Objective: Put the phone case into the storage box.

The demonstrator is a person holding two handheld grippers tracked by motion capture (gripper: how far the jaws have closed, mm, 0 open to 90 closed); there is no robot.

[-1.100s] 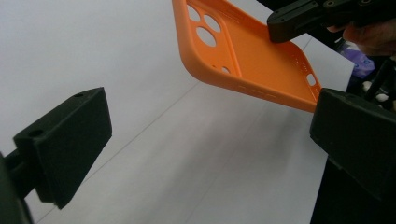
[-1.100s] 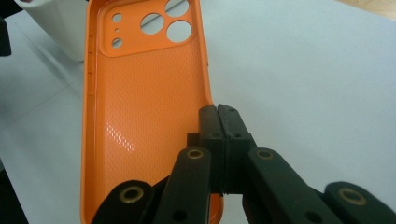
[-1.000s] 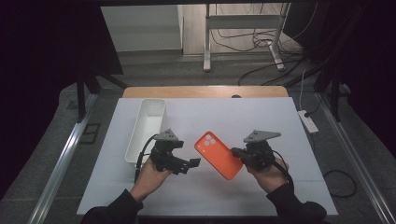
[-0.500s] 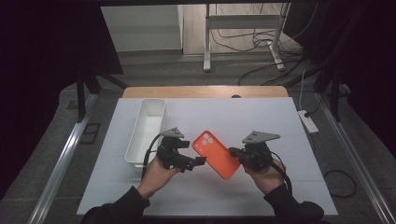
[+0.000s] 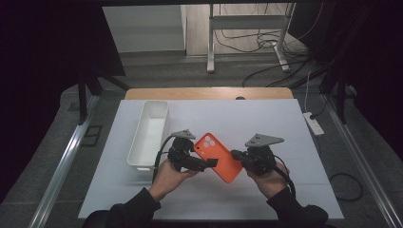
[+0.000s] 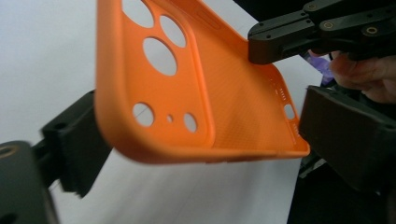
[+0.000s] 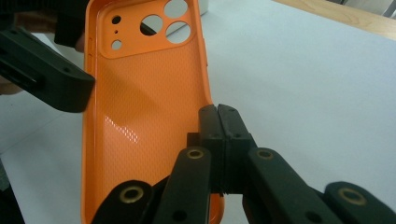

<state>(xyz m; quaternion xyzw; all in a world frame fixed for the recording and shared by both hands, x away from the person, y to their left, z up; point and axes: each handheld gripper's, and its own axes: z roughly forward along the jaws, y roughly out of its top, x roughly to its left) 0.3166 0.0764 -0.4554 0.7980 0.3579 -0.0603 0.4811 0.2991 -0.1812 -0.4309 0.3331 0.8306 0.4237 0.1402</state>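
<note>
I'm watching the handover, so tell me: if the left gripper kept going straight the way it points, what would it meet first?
The orange case, most likely. It already sits between the left gripper's open fingers, and the right gripper pinches its far edge. Depth is hard to judge.

Probably a lab: white table (image 5: 266,118), floor cables (image 5: 266,71), dark curtains (image 5: 47,57).
</note>
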